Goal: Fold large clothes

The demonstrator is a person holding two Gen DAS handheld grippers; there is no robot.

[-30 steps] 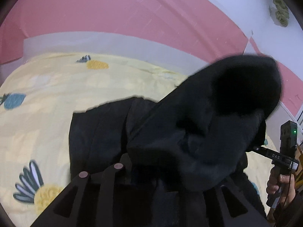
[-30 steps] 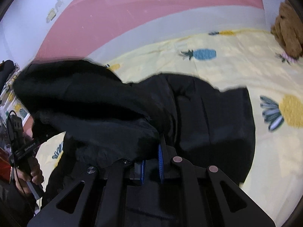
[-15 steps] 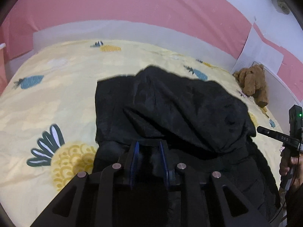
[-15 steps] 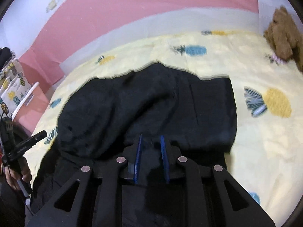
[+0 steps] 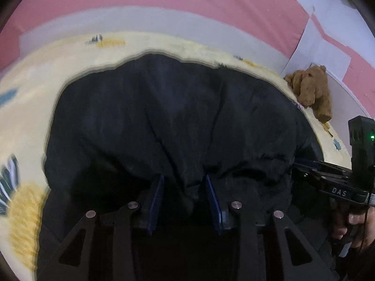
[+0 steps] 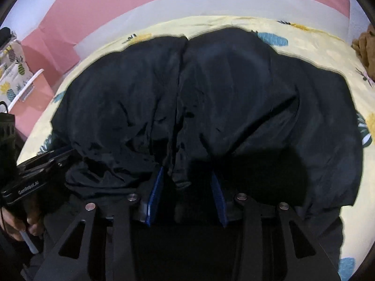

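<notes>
Left wrist view: left gripper [image 5: 184, 182] jaws apart, black garment [image 5: 173, 117] bunched between them.
Right gripper [image 6: 187, 178]: likewise spread, fabric between.
Garment: doubled on yellow bedsheet [image 5: 30, 107], probably released to settle.

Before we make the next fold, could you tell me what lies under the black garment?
The black garment lies on the yellow pineapple-print bedsheet, which shows around its edges. Whatever else is beneath it is covered.

Both grippers were black, with blue pads [image 5: 156, 201] and round silver screws [image 6: 240, 197]. The right gripper [image 5: 332, 182] showed white letters — "DAS" — and a tiny green light [image 5: 372, 137]. Bare fingers [image 6: 30, 222] showed too.
</notes>
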